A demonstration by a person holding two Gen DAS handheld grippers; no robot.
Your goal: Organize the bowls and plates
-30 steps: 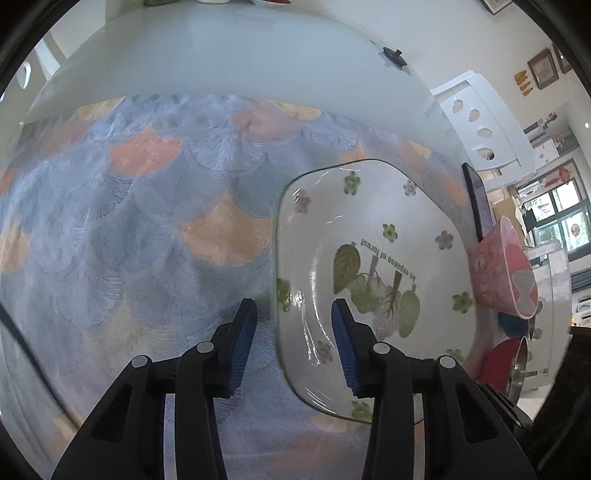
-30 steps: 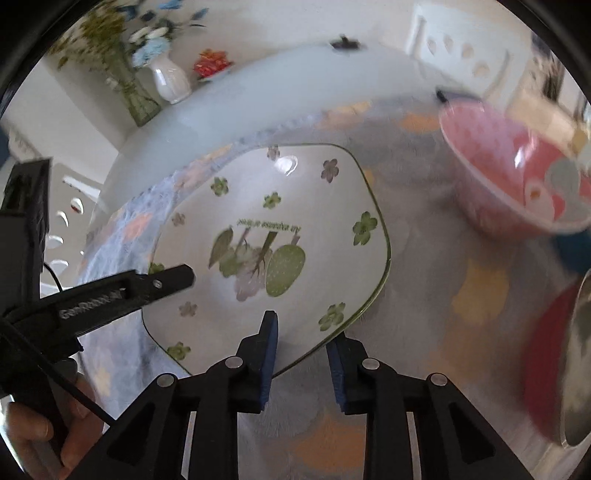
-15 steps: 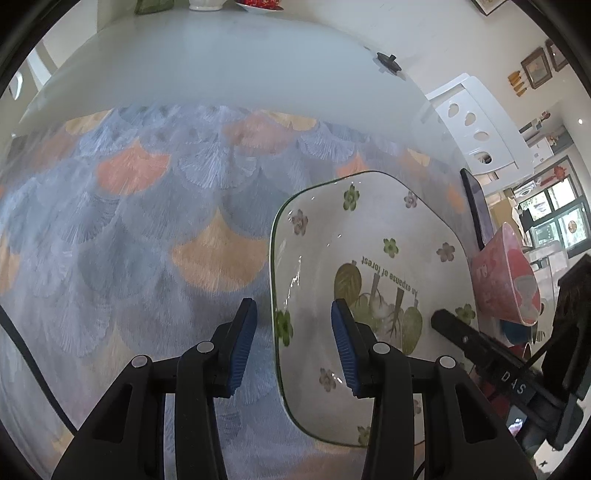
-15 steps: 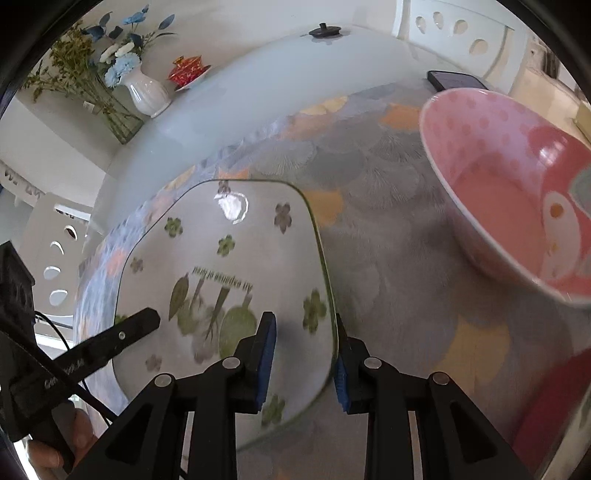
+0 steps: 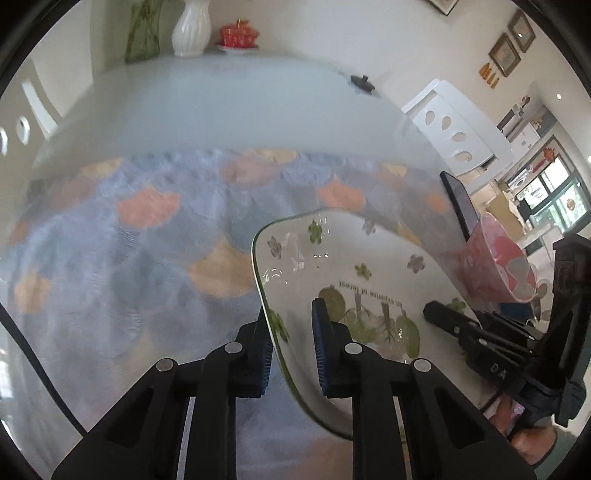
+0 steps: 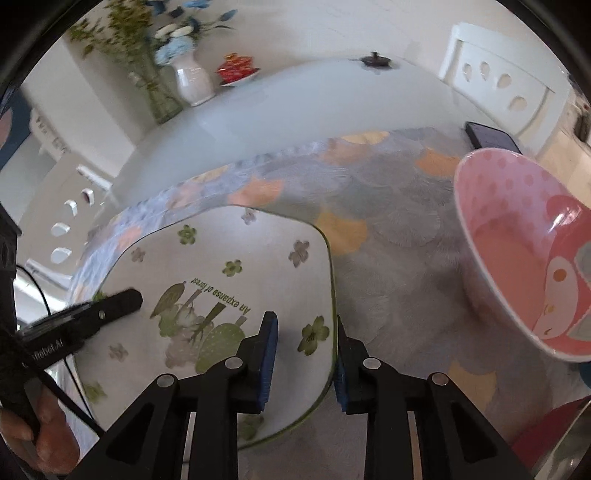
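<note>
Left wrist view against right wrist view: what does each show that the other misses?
Only the left wrist view shows framed pictures on the wall and a window. Only the right shows the blue flowers in the vase and the pink bowl's inside. Both show the floral plate, held at opposite rims by the left gripper and right gripper.

Left gripper [image 5: 291, 347] angled steeply down, jaws just closed, blue pads [image 5: 320, 343] clamped on either side of a rim. Right gripper [image 6: 304, 363] likewise pitched down, jaws just narrowed, pads [image 6: 267, 354] pinching the opposite rim. Bare hand [image 6: 33, 435] wrapped around the left gripper's handle, seen from the right wrist.
</note>
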